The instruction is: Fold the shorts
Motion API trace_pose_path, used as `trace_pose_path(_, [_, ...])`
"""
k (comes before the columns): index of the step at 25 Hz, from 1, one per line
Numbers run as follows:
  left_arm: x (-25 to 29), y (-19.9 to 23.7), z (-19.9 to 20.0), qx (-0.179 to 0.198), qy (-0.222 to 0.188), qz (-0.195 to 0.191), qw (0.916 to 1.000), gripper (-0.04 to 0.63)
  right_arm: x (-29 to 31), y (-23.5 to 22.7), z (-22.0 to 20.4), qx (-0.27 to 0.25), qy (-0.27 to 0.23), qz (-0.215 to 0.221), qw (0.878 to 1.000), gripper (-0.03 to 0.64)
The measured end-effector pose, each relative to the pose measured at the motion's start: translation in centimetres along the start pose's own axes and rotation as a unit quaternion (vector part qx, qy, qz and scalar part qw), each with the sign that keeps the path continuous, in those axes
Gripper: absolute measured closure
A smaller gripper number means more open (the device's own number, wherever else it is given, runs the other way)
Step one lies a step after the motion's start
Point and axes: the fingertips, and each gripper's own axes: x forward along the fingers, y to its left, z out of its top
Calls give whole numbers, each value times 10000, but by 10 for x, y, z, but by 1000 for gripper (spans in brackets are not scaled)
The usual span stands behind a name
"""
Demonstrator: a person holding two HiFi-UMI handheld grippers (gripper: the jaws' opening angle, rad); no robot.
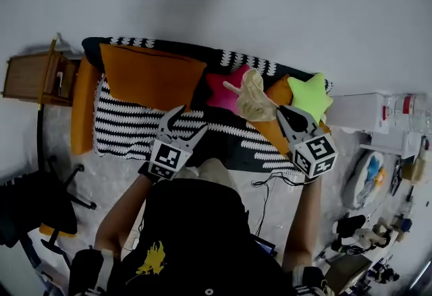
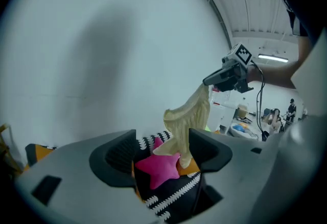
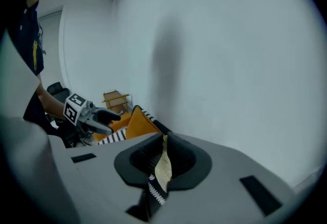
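Observation:
The cream shorts (image 1: 254, 95) hang bunched in the air above the sofa, over a pink star pillow (image 1: 226, 89). My right gripper (image 1: 283, 114) is shut on their upper edge; in the right gripper view the fabric (image 3: 163, 164) is pinched between the closed pads. In the left gripper view the shorts (image 2: 188, 116) dangle from the right gripper (image 2: 207, 81), just beyond my left jaws. My left gripper (image 1: 190, 123) stands open and empty above the striped blanket (image 1: 128, 126), left of the shorts and apart from them.
The sofa carries orange cushions (image 1: 150, 75) and a green star pillow (image 1: 312, 94). A wooden side table (image 1: 34, 76) stands at the left and an office chair (image 1: 47, 210) below it. A white cabinet (image 1: 358, 112) and floor clutter (image 1: 368, 234) fill the right.

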Motion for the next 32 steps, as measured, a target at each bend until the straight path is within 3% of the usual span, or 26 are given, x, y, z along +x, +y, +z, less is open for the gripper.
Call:
trace_pose_path(4, [-18,0,9,86,-187,-496,9986,287,-41,40,33,-510,-19,-269,9983,575])
trace_pose_path(7, [-28,-1,4,104,-225,-927,9954,287,-58,77,44,-565,-175,-594,9965,575])
trace_pose_path(10, [-33,-1,2,-2,-253,-1168,9928,288,-63,121,46,-835,-278,-621,9942,575])
trace_pose_path(14, [-19,-13,0,-193,-70,-1490,9886,298,-72,160,45,-914,-356,-525,9938,575])
trace_pose_path(18, [12,-31,-2,-519,316,-1934,9792,308,-82,189,61,-1078,-784,-501,9898,575])
trace_pose_path(20, [29,-41,-16,-218,785,-2228,9714,379,-87,195,62,-1090,-790,-528,9895,575])
trace_pose_path(21, [33,-46,-28,45,1100,-2445,9634,503,-88,195,57,-1086,-690,-574,9900,575])
trace_pose_path(22, [34,-51,-39,302,1393,-2664,9533,565,-88,193,51,-1069,-540,-648,9907,575])
trace_pose_path(24, [27,-51,-53,657,1771,-2904,9381,568,-88,186,34,-911,-219,-868,9918,575])
trace_pose_path(26, [18,-40,-55,843,1907,-2844,9357,569,-89,175,14,-571,76,-1122,9920,575])
trace_pose_path(32, [-3,0,-23,1403,1926,-2465,9394,571,-75,137,-39,199,849,-1774,9803,574])
